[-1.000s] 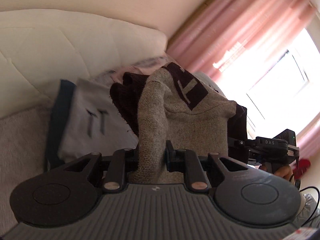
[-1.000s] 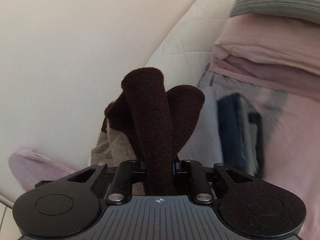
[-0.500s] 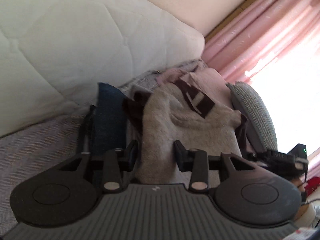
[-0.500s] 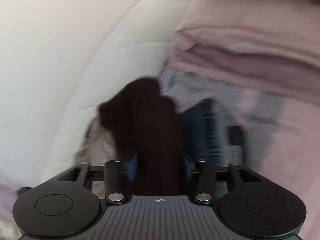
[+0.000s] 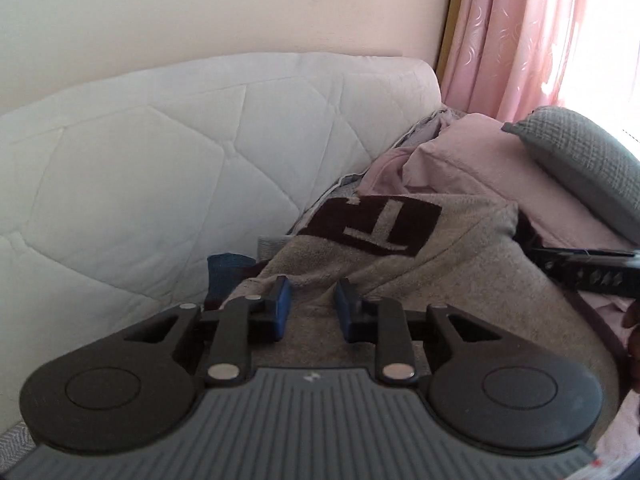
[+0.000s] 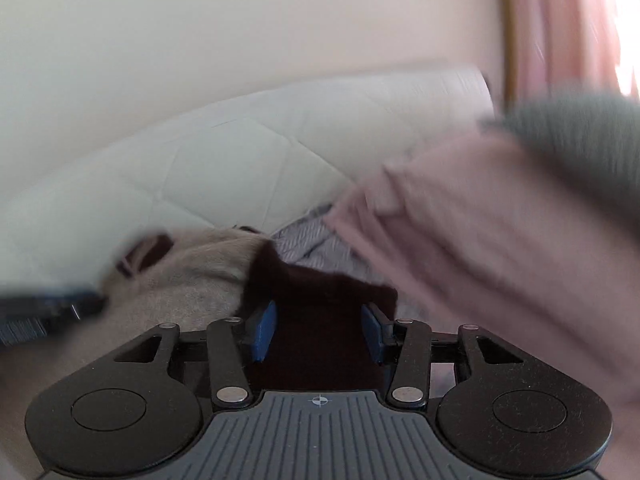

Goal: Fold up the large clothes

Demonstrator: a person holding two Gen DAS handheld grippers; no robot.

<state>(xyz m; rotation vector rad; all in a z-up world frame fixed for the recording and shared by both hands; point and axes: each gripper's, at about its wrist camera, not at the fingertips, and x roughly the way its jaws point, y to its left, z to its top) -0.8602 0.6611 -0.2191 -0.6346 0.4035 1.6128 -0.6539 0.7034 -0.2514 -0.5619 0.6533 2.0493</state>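
Both grippers have dropped the beige sweater (image 5: 460, 264) from mid-air onto the bed, centre frame. The left gripper (image 5: 310, 304) has just been narrowing and the right gripper (image 6: 318, 328) stands parted; neither visibly pinches the cloth lying between its jaws. Smoothing it flat should come first, I judge; the headboard (image 5: 160, 168) upper left and pink pillow (image 5: 480, 160) upper right crowd the room.

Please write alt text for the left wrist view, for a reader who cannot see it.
The left gripper, jaws apart, rests over a folded beige sweater with a dark brown patch, lying on a bed. Behind are a white quilted headboard, pink bedding, a grey pillow and pink curtains.
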